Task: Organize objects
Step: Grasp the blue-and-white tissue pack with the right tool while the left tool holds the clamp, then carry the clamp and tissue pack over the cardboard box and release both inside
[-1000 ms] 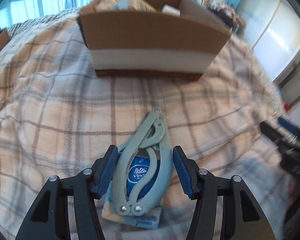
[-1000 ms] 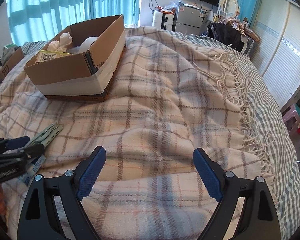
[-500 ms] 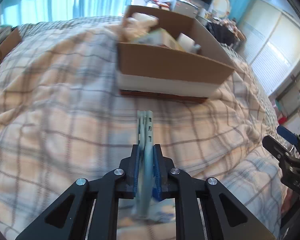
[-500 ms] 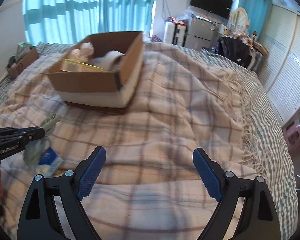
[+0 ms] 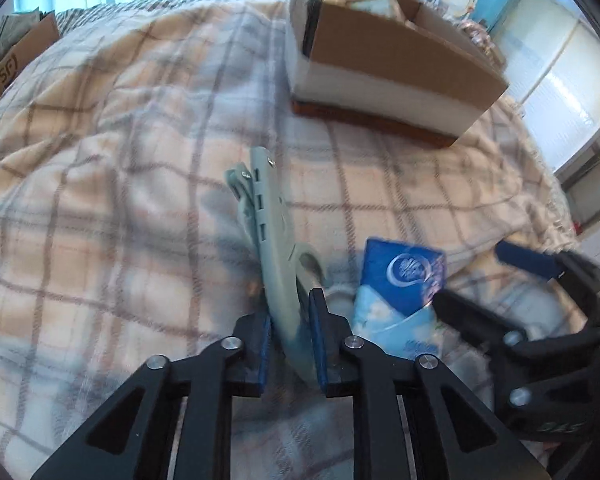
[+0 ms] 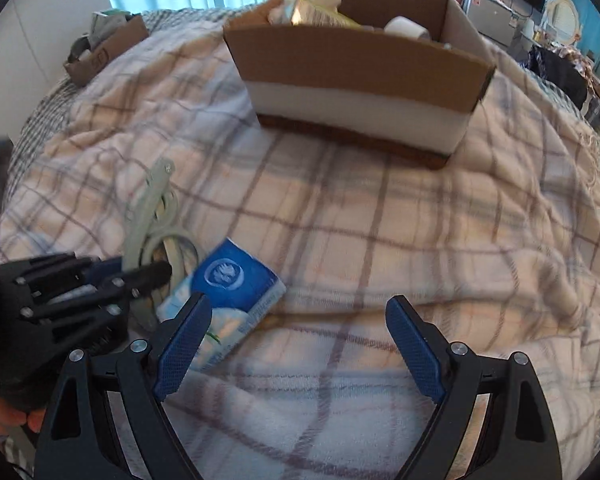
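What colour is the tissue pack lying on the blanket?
The tissue pack is deep blue at one end with a white round logo, fading to pale blue; the right wrist view shows it best.

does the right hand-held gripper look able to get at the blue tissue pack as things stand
Probably yes. The right hand-held gripper is open, and the blue tissue pack lies on the blanket just ahead of its left finger, top uncovered. The left hand-held gripper, clamped on the green hanger, sits close beside it and may crowd the approach.

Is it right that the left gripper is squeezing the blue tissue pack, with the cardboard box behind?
Not quite. The left gripper is squeezing the pale green folding hanger, as the left wrist view shows. The blue tissue pack lies loose beside it; the cardboard box is behind.
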A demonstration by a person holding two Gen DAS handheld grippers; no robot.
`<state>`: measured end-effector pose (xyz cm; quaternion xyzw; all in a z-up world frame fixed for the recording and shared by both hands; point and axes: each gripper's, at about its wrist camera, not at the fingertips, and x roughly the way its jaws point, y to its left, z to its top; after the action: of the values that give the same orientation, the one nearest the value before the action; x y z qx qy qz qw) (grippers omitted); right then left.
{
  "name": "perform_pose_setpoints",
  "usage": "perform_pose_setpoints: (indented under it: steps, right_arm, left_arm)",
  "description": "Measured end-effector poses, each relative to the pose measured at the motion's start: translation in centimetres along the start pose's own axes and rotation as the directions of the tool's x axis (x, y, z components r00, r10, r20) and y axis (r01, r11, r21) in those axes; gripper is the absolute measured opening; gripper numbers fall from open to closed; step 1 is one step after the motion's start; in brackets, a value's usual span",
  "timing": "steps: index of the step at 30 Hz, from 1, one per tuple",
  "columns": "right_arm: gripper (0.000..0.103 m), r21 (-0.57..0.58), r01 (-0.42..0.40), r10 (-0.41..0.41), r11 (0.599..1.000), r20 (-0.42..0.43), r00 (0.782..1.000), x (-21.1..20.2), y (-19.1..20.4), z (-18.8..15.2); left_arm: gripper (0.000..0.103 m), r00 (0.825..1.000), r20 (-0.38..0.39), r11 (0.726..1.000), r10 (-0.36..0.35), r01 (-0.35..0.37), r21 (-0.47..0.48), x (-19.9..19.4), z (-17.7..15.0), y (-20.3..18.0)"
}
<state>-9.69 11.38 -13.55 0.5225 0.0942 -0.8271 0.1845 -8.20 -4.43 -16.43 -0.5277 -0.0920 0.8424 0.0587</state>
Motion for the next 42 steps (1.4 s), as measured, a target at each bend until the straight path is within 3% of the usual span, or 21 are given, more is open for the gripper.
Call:
perform_pose_setpoints:
  steps: [3, 8, 11, 16, 22, 23, 24, 26, 36, 42]
  right_arm:
    - [0.089, 0.026, -0.019, 0.018, 0.999, 0.023, 1.0, -0.6, -0.6, -0.1]
    - [0.089, -0.002, -0.048, 0.048, 0.999, 0.006, 0.999, -0.1, 0.9, 0.4]
    - [0.089, -0.012, -0.093, 0.092, 0.996, -0.026, 0.995, 1.2, 2.5, 0.9]
    - [0.085, -0.055, -0.056, 0.052, 0.997, -0.07, 0.996, 3.4, 4.8, 0.8]
    - [0.069, -0.067, -0.034, 0.033, 0.997, -0.01, 0.999, 1.9, 4.7, 0.6]
    - [0.043, -0.067, -0.034, 0.035, 0.997, 0.019, 0.999, 1.2, 4.7, 0.5]
    - [0.031, -0.065, -0.038, 0.041, 0.997, 0.041, 0.998, 0.7, 4.6, 0.6]
    - [0.025, -0.05, -0.056, 0.06, 0.997, 0.085, 0.995, -0.6, 4.2, 0.6]
    - [0.019, -0.059, -0.101, 0.112, 0.993, 0.23, 0.967, -6.2, 3.9, 0.3]
    - [0.019, -0.094, -0.04, 0.067, 0.995, 0.308, 0.949, -10.3, 2.3, 0.7]
  left_arm:
    - [0.009, 0.998, 0.064, 0.998, -0.022, 0.025, -0.051, -1.6, 0.1, 1.1]
    - [0.008, 0.981, 0.187, 0.996, 0.041, -0.025, -0.086, -5.7, 0.6, 2.8]
    - [0.008, 0.973, 0.197, 0.992, 0.121, -0.112, -0.054, -6.3, 0.6, 3.0]
    - [0.008, 0.981, 0.148, 0.991, 0.124, -0.116, -0.061, -4.6, -0.3, 3.6]
    - [0.008, 0.98, 0.164, 0.992, 0.112, -0.103, -0.067, -5.3, -0.6, 3.3]
    - [0.008, 0.979, 0.167, 0.992, 0.117, -0.107, -0.068, -5.5, -0.8, 3.0]
    - [0.008, 0.978, 0.17, 0.992, 0.119, -0.109, -0.066, -5.6, -0.9, 2.7]
    - [0.008, 0.977, 0.179, 0.993, 0.113, -0.104, -0.062, -6.0, -1.3, 2.2]
    - [0.008, 0.969, 0.218, 0.991, 0.118, -0.103, -0.08, -8.7, -1.4, 0.5]
    - [0.008, 0.954, 0.283, 0.994, 0.099, -0.082, -0.07, -11.3, 0.7, -1.7]
